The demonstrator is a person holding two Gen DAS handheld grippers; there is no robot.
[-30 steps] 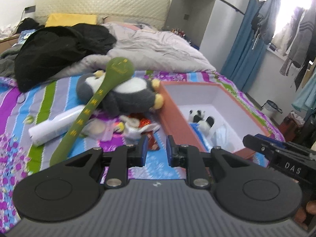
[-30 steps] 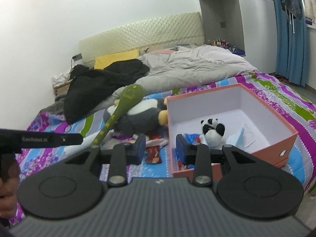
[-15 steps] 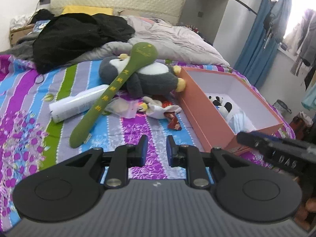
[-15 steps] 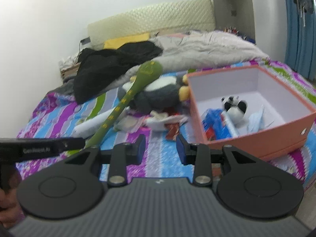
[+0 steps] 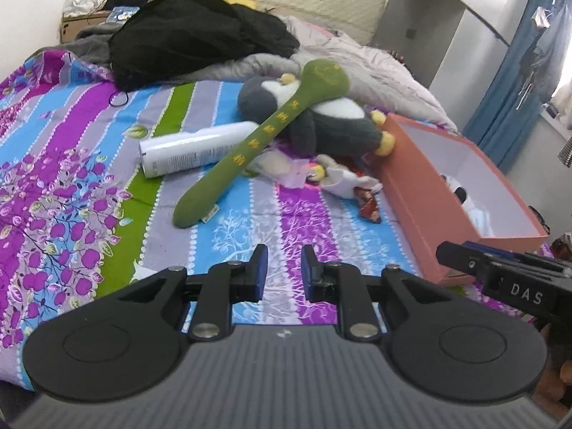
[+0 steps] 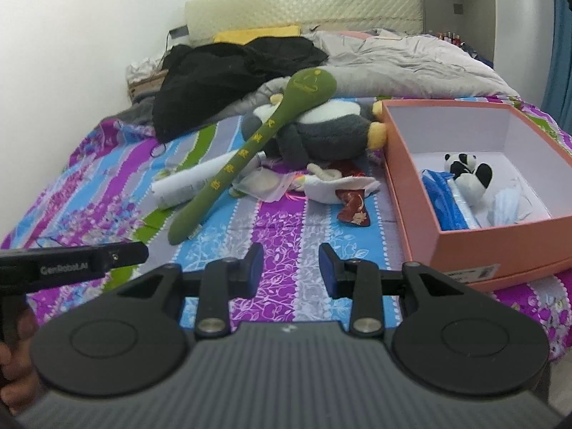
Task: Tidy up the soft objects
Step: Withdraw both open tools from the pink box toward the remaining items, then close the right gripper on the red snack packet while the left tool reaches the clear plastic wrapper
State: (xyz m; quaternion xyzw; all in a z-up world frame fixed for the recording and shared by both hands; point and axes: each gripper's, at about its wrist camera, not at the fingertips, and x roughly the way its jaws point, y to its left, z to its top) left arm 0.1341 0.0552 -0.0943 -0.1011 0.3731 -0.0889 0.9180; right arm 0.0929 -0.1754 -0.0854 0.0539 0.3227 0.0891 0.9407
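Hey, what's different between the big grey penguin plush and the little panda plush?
The grey penguin plush lies on the striped bedspread outside the orange box; the panda plush sits inside the box. The penguin is far bigger than the panda. The penguin is dark grey and white with yellow feet; the panda is black and white. The green plush spoon leans on the penguin; nothing rests on the panda. Both are soft toys.

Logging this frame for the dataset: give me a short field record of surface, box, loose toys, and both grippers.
surface: striped bedspread
box: orange box, open, right side of bed
in box: small panda plush, blue packet
loose toys: green spoon plush lying across the penguin plush; white bottle beside them
left gripper: fingers apart, empty
right gripper: fingers apart, empty
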